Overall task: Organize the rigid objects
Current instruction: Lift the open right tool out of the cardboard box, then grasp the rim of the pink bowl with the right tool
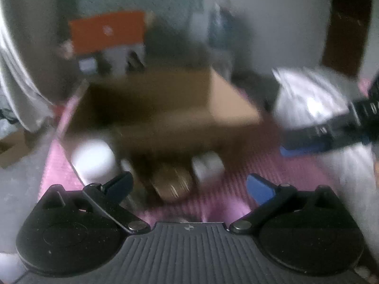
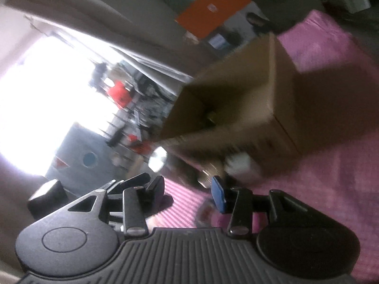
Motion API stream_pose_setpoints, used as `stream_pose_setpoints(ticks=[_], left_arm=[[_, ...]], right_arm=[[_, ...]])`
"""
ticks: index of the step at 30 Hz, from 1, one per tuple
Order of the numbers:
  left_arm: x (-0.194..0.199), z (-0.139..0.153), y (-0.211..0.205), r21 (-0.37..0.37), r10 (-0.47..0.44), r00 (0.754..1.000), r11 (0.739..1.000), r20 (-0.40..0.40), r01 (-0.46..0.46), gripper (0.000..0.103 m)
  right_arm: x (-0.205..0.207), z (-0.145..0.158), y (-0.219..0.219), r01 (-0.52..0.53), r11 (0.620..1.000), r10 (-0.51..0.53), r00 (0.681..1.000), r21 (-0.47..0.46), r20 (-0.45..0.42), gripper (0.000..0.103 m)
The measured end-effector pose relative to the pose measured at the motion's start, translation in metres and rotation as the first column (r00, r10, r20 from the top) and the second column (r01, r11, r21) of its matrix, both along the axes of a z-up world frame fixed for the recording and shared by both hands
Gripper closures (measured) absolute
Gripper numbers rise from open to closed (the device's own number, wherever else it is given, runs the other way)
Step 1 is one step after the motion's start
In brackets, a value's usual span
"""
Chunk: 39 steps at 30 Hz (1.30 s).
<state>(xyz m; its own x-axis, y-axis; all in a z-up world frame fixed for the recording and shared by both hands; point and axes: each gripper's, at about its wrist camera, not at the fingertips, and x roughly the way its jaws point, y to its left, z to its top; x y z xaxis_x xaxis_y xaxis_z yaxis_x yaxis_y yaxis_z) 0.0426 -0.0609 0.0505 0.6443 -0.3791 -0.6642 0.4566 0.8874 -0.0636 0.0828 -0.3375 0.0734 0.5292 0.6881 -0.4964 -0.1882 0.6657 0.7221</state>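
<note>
Both views are motion-blurred. An open cardboard box (image 1: 165, 108) stands on a pink mat (image 1: 236, 184). In front of it are a white jar (image 1: 93, 163), a brown ribbed object (image 1: 171, 184) and a small white object (image 1: 207, 168). My left gripper (image 1: 189, 187) is open and empty, just short of the brown object. The other gripper (image 1: 341, 123) shows at the right edge. In the right wrist view the box (image 2: 236, 108) is tilted, with a white object (image 2: 241, 165) and a brownish round object (image 2: 210, 170) at its base. My right gripper (image 2: 189, 191) is open and empty.
An orange box (image 1: 107, 32) stands behind, also in the right wrist view (image 2: 213, 7). A crinkled white bag (image 1: 308, 99) lies to the right of the box. A dark door (image 1: 345, 28) is at far right. A bright window (image 2: 47, 94) glares at left.
</note>
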Motion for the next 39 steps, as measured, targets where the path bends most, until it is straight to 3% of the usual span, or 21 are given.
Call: stream_pose_setpoints(ticks=[4, 8, 13, 23, 33, 39], left_arm=[[-0.008, -0.032, -0.018, 0.036, -0.079, 0.993, 0.996, -0.09, 0.083, 0.001], [-0.007, -0.051, -0.03, 0.032, -0.12, 0.979, 0.991, -0.167, 0.127, 0.003], [-0.008, -0.063, -0.041, 0.033, -0.138, 0.972, 0.989, -0.192, 0.147, 0.01], [-0.009, -0.071, -0.05, 0.018, -0.181, 0.961, 0.982, -0.21, 0.189, 0.013], [-0.012, -0.074, -0.069, -0.024, -0.276, 0.939, 0.96, -0.206, 0.277, 0.013], [-0.014, -0.075, -0.079, 0.07, -0.272, 0.949, 0.956, -0.16, 0.285, 0.014]], right_arm=[[-0.013, -0.023, 0.016, 0.008, 0.986, -0.01, 1.0, -0.169, -0.012, 0.057], [-0.014, -0.042, 0.036, -0.015, 0.963, 0.013, 1.0, -0.27, -0.01, 0.057], [-0.005, -0.058, 0.053, -0.041, 0.934, 0.044, 0.999, -0.354, 0.0, 0.057], [0.006, -0.086, 0.05, -0.087, 0.942, 0.074, 0.996, -0.325, -0.05, 0.07], [-0.002, -0.081, 0.023, -0.048, 0.941, 0.031, 0.998, -0.335, -0.055, 0.07], [-0.007, -0.081, 0.011, -0.025, 0.949, 0.004, 0.998, -0.313, -0.069, 0.07]])
